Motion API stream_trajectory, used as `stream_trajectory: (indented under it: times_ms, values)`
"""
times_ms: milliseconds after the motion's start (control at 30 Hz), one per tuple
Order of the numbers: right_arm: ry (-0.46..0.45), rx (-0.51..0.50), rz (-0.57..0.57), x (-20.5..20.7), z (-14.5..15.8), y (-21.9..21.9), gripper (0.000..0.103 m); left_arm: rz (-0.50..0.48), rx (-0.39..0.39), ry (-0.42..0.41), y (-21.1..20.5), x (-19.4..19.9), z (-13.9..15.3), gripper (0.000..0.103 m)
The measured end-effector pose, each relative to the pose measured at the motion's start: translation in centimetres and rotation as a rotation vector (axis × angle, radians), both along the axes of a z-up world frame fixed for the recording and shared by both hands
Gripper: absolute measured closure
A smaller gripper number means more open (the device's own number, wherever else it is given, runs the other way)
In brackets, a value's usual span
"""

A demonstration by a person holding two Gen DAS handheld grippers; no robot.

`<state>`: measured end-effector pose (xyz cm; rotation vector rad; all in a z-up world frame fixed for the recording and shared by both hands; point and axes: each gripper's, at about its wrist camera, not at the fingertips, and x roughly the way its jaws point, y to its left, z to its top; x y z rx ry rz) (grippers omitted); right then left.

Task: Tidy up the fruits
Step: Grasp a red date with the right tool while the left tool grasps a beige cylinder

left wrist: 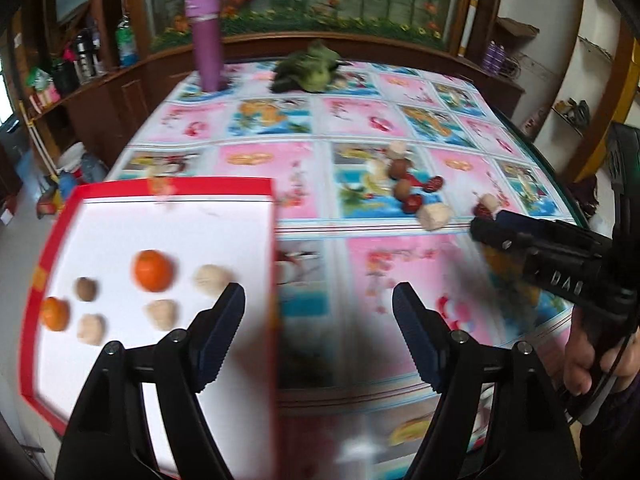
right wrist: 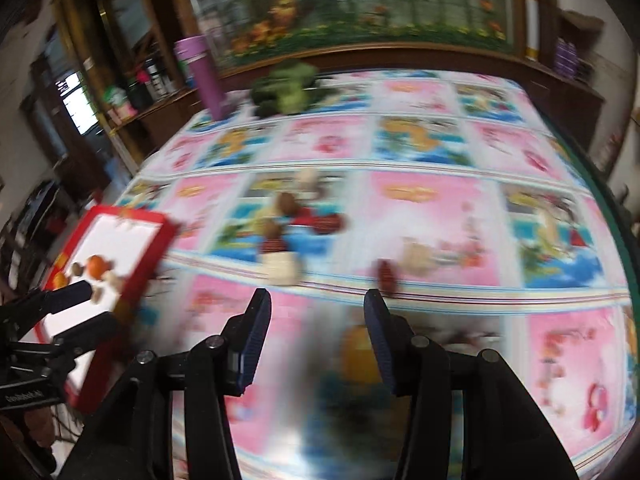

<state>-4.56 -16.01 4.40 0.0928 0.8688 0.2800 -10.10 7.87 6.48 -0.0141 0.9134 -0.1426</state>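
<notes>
The left gripper point(left wrist: 318, 308) hangs with its two dark blue pads spread wide and nothing between them. Its left pad sits over the right edge of a white tray with a red rim point(left wrist: 48, 240), and its right pad is over the bare tablecloth point(left wrist: 400, 256).

Inside the tray lie six pieces of fruit, near one another: a large orange point(left wrist: 154, 271), a smaller orange point(left wrist: 55, 313) by the left rim, a small brown fruit point(left wrist: 85, 289), and three pale, peeled-looking pieces point(left wrist: 210, 279).

The right gripper point(right wrist: 318, 316) is also spread, more narrowly, and is empty. It hovers over the pink and blue patterned cloth. In the left wrist view it shows at the right edge, held by a person's hand point(left wrist: 588, 364).

Beyond both grippers, in the middle of the table, the loose fruit point(left wrist: 404, 184) is scattered: brown round ones, dark red ones and pale pieces, some touching. One red fruit point(right wrist: 386, 276) lies just past the right gripper's tips. The right wrist view is blurred, so finer detail is unclear.

At the far edge of the table stand a purple bottle point(left wrist: 206, 40) and a pile of green leafy vegetables point(left wrist: 316, 66).
</notes>
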Motion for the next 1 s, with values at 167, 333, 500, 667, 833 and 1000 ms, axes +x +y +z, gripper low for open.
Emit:
stream_trajectory:
  times_ms: [167, 333, 500, 667, 833, 1000]
  values:
    - [0.01, -0.031, 0.006, 1.8, -1.0, -1.3, 0.055, -0.038, 0.008, 0.023, -3.4, 1.5, -0.2, 0.026]
    - [0.051, 0.006, 0.02, 3.9, -2.3, -1.7, 0.063, -0.053, 0.015, 0.066, -5.9, 3.3, -0.9, 0.026]
    - [0.066, -0.018, 0.038, 4.3, -3.2, -1.3, 0.085, -0.063, 0.018, 0.089, -7.4, 4.4, -1.4, 0.026]
    - [0.064, 0.002, 0.038, 4.2, -3.2, -1.8, 0.085, -0.058, -0.01, 0.119, -8.9, 6.2, -2.2, 0.026]
    - [0.079, 0.045, -0.03, 4.4, -3.3, -3.5, 0.085, -0.018, -0.015, 0.134, -10.5, 8.1, -3.3, 0.026]
    - [0.055, 0.076, -0.035, 4.0, -2.7, -3.8, 0.085, 0.011, 0.003, 0.124, -11.9, 9.3, -4.0, 0.026]
